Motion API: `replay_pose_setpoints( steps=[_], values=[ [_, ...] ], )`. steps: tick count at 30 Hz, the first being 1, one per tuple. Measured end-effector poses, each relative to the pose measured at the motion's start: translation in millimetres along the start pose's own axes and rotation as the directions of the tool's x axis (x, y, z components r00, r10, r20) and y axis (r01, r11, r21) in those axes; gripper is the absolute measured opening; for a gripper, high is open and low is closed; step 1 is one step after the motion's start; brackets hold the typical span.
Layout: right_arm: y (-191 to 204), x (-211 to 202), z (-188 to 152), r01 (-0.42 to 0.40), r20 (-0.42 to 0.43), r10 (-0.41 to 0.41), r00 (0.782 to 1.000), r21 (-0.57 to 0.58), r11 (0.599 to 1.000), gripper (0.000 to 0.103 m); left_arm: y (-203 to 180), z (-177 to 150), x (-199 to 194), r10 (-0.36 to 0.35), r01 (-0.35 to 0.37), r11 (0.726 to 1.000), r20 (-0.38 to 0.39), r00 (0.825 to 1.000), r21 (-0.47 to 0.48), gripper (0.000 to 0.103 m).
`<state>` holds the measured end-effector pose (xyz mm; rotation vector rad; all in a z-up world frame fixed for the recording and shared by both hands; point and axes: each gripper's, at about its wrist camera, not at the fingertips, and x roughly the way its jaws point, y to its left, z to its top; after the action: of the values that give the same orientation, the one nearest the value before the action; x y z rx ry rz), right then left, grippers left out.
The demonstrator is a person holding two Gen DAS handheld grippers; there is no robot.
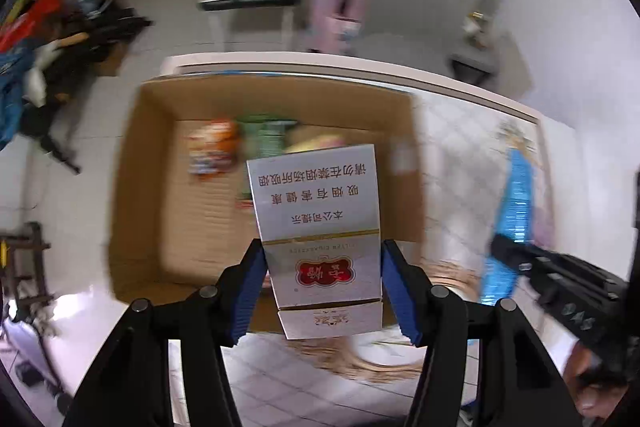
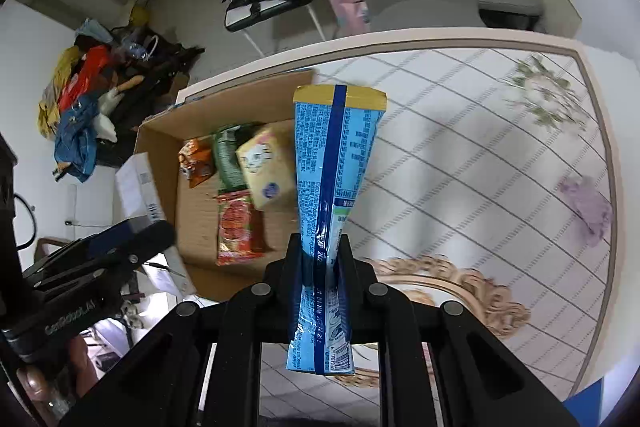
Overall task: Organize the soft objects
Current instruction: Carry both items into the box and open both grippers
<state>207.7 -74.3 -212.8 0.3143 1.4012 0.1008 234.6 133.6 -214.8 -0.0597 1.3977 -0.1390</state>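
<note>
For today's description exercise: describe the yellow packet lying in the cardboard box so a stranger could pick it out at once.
Start at the open brown cardboard box on the tiled patterned tabletop. Among the packets along its far side, the pale yellow soft rectangular packet lies nearest the table's middle, beside the green packet. Only it is yellow, with a blue round logo.

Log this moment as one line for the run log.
left gripper: shut on silver carton, above cardboard box | right gripper: shut on blue packet | box holds four soft packs
</note>
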Motion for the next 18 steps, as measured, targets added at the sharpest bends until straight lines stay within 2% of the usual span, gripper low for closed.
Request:
replay_pose_setpoints(
  steps=[5,9,13,18],
  values=[
    [49.1,36.2,12.4,0.058,-0.029,-0.059,0.998,-0.036,0.998,0.016,64.1,14.3,30.3,0.098,-0.099,0.995,-0.045,0.994,-0.028,0.055],
    [62.4,77.0,28.5,0.127,-0.062,-0.130,0.990,-0.052,0.991,0.016,88.9,24.8,59.4,0.151,-0.153,0.988,-0.090,0.984,-0.011,0.055],
    [65.2,112.2,43.5,0.196,-0.089,-0.202,0.975,-0.066,0.978,0.016,95.4,35.5,91.7,0.140,-0.142,0.990,-0.138,0.980,-0.001,0.055],
    [58.5,140.9,56.7,0.244,-0.118,-0.250,0.961,-0.062,0.968,0.016,102.9,47.0,123.4,0.109,-0.112,0.994,-0.195,0.975,-0.006,0.055]
  ],
)
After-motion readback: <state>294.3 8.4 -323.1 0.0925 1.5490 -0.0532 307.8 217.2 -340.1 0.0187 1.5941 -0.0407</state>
